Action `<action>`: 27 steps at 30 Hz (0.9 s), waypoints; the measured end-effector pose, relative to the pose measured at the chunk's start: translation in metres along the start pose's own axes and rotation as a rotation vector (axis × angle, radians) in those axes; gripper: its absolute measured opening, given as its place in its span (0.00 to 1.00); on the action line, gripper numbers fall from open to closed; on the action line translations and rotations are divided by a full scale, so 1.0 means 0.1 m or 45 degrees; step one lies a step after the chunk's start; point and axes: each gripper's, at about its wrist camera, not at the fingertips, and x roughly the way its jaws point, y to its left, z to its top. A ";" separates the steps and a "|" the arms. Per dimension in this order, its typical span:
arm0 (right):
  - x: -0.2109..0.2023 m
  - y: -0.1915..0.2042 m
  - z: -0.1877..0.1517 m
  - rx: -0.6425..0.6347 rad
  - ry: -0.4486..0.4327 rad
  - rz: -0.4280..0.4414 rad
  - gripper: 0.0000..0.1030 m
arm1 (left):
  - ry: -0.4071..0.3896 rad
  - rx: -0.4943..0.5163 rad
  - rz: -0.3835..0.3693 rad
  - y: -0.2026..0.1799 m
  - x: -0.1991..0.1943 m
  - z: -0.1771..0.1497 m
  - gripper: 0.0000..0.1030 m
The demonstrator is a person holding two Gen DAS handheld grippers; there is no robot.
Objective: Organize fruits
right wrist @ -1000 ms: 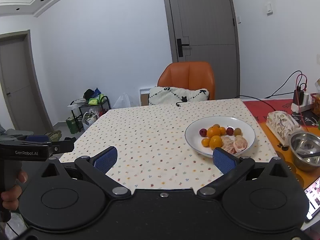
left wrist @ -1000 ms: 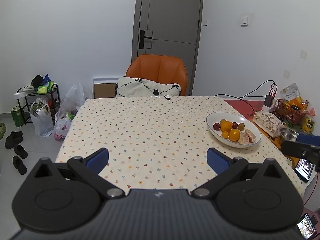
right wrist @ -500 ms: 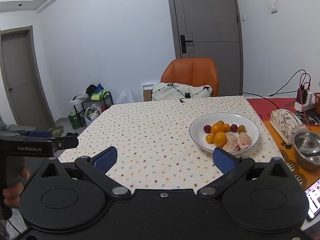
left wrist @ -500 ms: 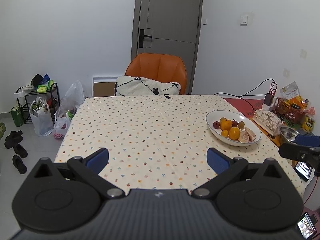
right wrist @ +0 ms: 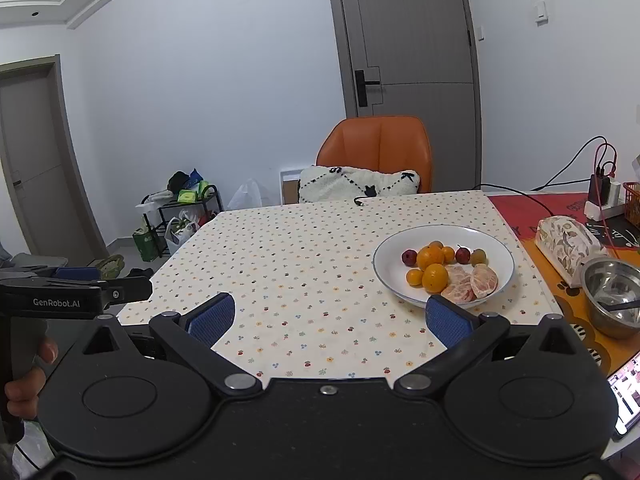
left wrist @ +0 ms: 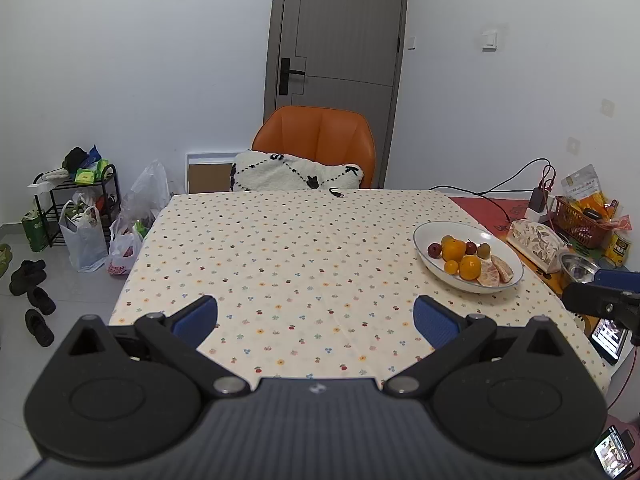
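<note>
A white bowl (right wrist: 476,240) (left wrist: 428,236) sits on the right side of the dotted tablecloth. It holds oranges (right wrist: 435,278) (left wrist: 469,267), small dark red fruits (right wrist: 409,257) (left wrist: 433,250), a greenish fruit (right wrist: 477,257) and peeled citrus segments (right wrist: 485,281) (left wrist: 496,271). My right gripper (right wrist: 327,318) is open with nothing between its blue pads, near the table's front edge and just short of the bowl. My left gripper (left wrist: 316,320) hangs open and empty over the front of the table, left of the bowl.
An orange chair (left wrist: 316,140) with a white cushion (left wrist: 296,176) stands at the far side. A patterned tissue box (right wrist: 568,244), a steel bowl (right wrist: 612,292), a power strip and a red basket (left wrist: 584,224) crowd the right. Bags and a rack (left wrist: 76,200) stand on the floor at left.
Both views have drifted slightly; the bowl sits a little lower and more to the right in the right wrist view. Both grippers have stayed open and empty.
</note>
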 end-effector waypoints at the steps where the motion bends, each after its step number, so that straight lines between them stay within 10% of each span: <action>1: 0.00 0.00 0.00 0.002 0.000 -0.001 1.00 | 0.000 0.000 0.001 0.00 0.00 0.00 1.00; 27: -0.02 0.03 0.00 0.001 0.015 0.015 1.00 | 0.005 -0.009 0.000 0.02 0.02 -0.01 1.00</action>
